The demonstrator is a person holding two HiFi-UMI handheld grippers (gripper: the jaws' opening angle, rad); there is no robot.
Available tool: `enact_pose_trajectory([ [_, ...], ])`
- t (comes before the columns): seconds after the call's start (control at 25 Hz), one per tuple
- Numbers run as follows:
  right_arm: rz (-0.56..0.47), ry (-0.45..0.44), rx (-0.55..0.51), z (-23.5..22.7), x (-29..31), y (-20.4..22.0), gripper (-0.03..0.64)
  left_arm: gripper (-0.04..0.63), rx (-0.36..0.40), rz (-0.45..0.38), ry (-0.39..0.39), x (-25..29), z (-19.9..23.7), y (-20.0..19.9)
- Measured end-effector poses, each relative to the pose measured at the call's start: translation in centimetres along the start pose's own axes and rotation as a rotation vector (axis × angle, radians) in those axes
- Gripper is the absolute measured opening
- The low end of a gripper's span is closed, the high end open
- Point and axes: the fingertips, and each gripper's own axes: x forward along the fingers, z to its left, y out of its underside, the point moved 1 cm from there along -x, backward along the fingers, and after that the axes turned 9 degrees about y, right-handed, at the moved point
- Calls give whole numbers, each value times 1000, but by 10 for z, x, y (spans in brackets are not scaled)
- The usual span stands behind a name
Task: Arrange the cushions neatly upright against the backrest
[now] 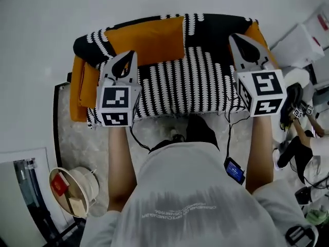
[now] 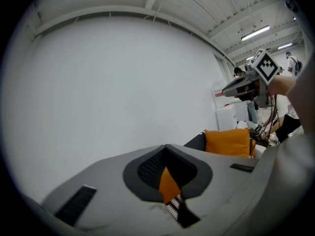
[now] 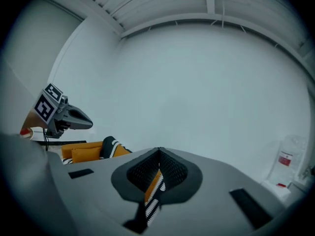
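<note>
cushion (image 1: 146,40) on sofa (image 1: 185,81), left | second cushion (image 2: 227,142) at right end

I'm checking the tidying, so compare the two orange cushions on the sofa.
The left cushion shows its whole broad face left of the middle of the sofa; the right cushion sits at its far right end, mostly hidden behind the right hand-held gripper. In the left gripper view the right cushion stands upright; the left one's lean is unclear. Both are plain orange.

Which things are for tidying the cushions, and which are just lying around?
For the job: big orange fabric cushion at the backrest; orange side cushion; black-and-white striped sofa cover; left gripper; right gripper.
Lying about: round white stand; white box.
</note>
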Motion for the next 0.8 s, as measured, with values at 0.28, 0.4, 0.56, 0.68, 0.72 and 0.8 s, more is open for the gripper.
enact_pose_trajectory([
  [0.28,-64,-52,-31,45,-22,-29,3,12,-19,-58,-11,-47,-8,-12],
  [0.4,-84,-70,-38,53,-28,-36,3,12,-18,-83,-28,-56,-10,-21],
  [0.56,-87,-86,-34,55,-31,-39,3,12,-4,-97,-49,-64,-11,-35],
  [0.68,-85,-89,-29,56,-30,-41,3,12,12,-97,-56,-67,-10,-41],
  [0.72,-87,-93,-26,57,-30,-42,3,12,17,-97,-57,-68,-10,-43],
  [0.8,-89,-107,-22,58,-29,-43,2,12,24,-95,-58,-68,-11,-46],
])
